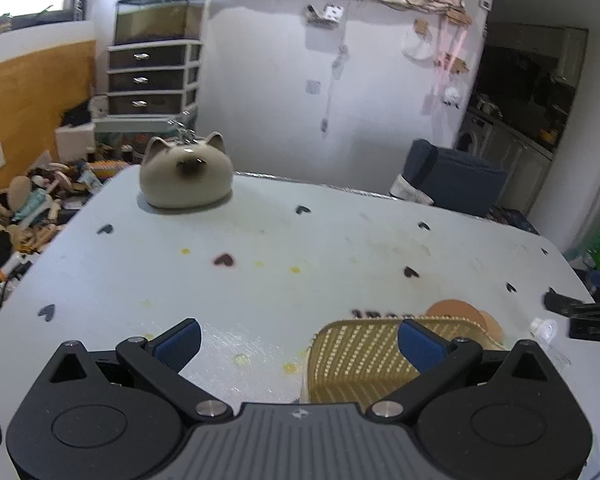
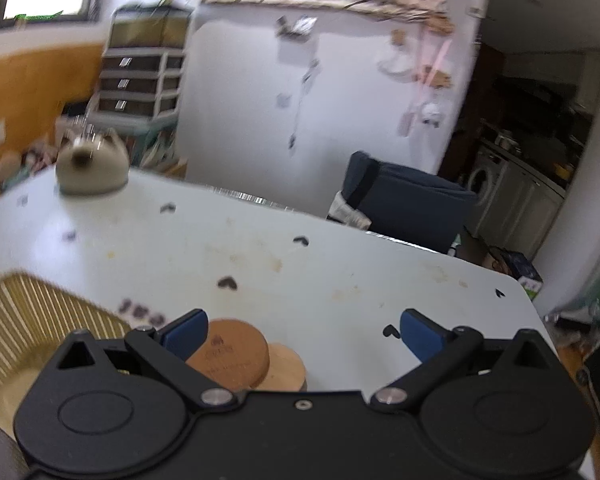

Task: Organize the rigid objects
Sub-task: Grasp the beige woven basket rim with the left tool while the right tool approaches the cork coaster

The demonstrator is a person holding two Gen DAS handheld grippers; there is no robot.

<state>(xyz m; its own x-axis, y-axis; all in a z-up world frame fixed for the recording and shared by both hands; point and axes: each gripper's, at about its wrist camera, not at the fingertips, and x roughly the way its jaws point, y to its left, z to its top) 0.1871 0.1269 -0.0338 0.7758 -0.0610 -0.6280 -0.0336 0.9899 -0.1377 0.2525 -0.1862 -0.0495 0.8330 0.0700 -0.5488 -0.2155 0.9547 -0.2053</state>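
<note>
On the pale table (image 1: 300, 248) with the little dark heart prints, both my grippers are hanging just above the surface with nothing in them. The left gripper (image 1: 298, 342) has its blue fingers spread wide, and the right gripper (image 2: 303, 336) is spread just as wide — neither one touches anything that I can see.

The yellow basket (image 1: 356, 356) sits at the near edge, under the right-hand finger of my left gripper, and in the right camera it shows at the far left (image 2: 40, 328). Just beside the basket, toward the right, are two round wooden discs: a darker brown disc (image 2: 230, 354) with some stamp on top lies partly over a lighter disc (image 2: 286, 366). My right gripper's left finger is right next to the brown one, though I can't tell if it's touching.

Way at the far left corner of the table there's a cream cat-shaped ceramic thing (image 1: 186, 178) — well apart from everything else. The right view is pretty blurry. A small clear plastic bit (image 1: 544, 330) lies near the right edge.
</note>
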